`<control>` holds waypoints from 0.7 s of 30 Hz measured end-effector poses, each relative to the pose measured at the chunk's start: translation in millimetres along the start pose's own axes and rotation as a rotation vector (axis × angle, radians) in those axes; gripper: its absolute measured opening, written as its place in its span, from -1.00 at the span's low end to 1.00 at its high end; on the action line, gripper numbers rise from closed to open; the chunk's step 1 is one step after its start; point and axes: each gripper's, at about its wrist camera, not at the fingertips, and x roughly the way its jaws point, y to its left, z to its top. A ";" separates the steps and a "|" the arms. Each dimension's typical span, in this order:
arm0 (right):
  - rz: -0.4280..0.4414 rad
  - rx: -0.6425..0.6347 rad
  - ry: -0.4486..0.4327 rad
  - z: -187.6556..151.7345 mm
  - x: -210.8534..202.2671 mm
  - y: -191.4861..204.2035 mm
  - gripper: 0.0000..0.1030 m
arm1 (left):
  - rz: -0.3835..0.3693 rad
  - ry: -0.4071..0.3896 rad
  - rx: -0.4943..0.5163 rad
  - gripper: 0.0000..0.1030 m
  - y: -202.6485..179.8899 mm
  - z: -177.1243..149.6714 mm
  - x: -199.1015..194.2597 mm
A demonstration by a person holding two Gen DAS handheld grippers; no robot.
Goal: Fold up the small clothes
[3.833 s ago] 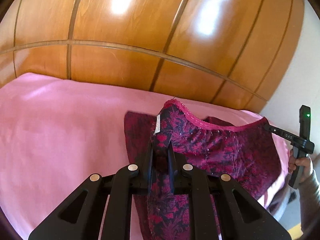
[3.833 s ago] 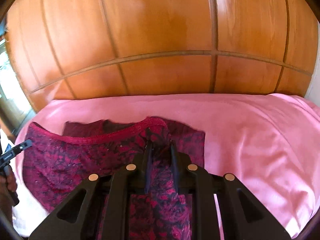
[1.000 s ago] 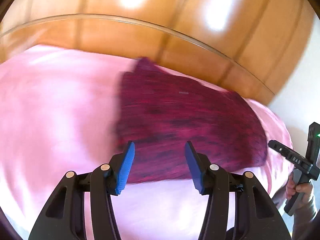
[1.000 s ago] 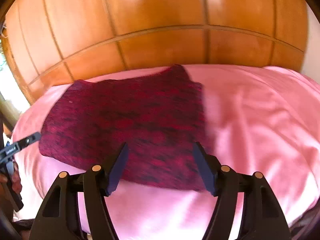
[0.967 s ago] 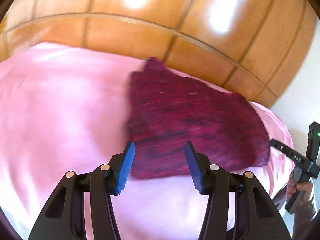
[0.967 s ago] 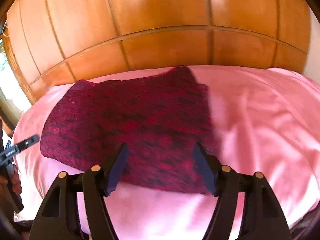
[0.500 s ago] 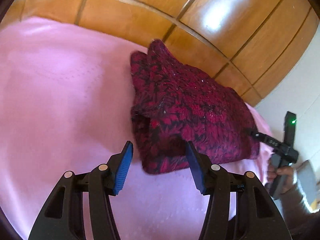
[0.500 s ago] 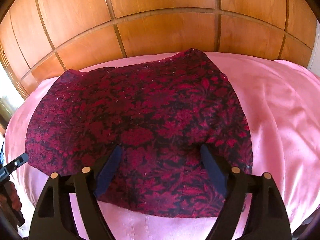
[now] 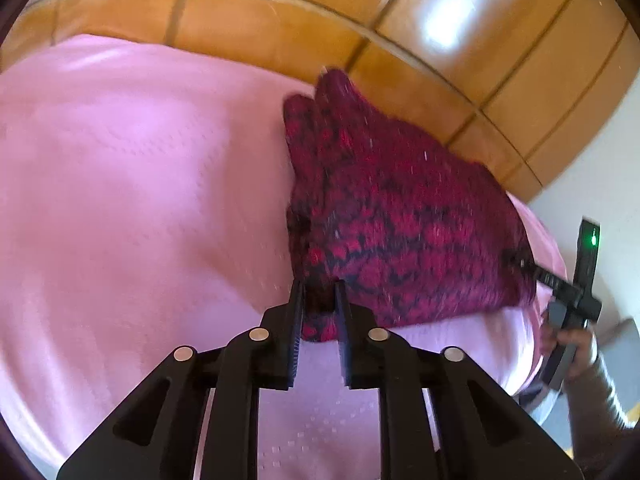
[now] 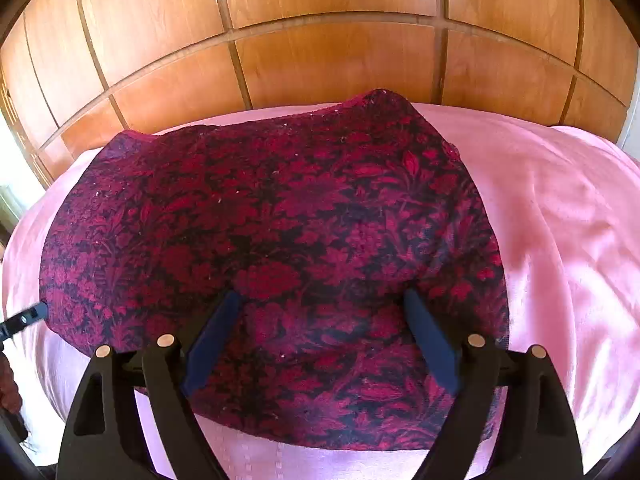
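A dark red and black floral garment [image 9: 400, 208] lies folded on the pink bed cover [image 9: 140, 200]. My left gripper [image 9: 318, 292] is at the garment's near left corner. Its jaws are closing, and the corner's fabric fills the narrow gap between the pads. In the right wrist view the same garment [image 10: 280, 220] spreads wide below my right gripper [image 10: 320, 308]. That gripper's jaws are opening, the blue pads stand far apart over the cloth, and nothing is pinched between them. The right gripper [image 9: 560, 284] also shows at the garment's right edge in the left wrist view.
Glossy wooden panels [image 10: 320, 40] rise right behind the bed. The pink cover [image 10: 560, 220] runs on to the right of the garment. A hand [image 9: 572, 344] with a grey sleeve holds the right gripper's handle beyond the bed's right edge.
The left gripper moved in to the garment's near left corner and closed on it. The right gripper came down over the garment and spread its jaws wider.
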 end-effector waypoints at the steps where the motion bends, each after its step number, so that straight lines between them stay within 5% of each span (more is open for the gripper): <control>1: -0.001 -0.002 -0.002 -0.2 -0.1 0.3 0.66 | 0.018 -0.023 -0.002 -0.50 -1.8 0.8 -6.2; 5: -0.019 -0.012 -0.011 -1.1 -1.3 3.5 0.69 | 0.026 -0.080 0.005 -0.44 -13.1 16.3 -16.8; 7: -0.025 -0.013 -0.015 -2.6 -1.7 4.7 0.70 | 0.045 -0.095 0.014 0.08 -19.8 25.1 -14.4; 9: -0.021 -0.010 -0.018 -3.3 -2.1 3.5 0.70 | 0.062 -0.116 -0.008 0.24 -20.6 38.5 -10.9; 15: -0.004 0.003 -0.040 7.2 -22.6 2.8 0.70 | 0.071 -0.133 -0.082 0.24 -14.5 84.7 -2.4; 21: 0.022 0.011 -0.100 26.8 -39.4 0.5 0.71 | 0.114 -0.061 -0.098 0.24 -7.2 110.9 33.3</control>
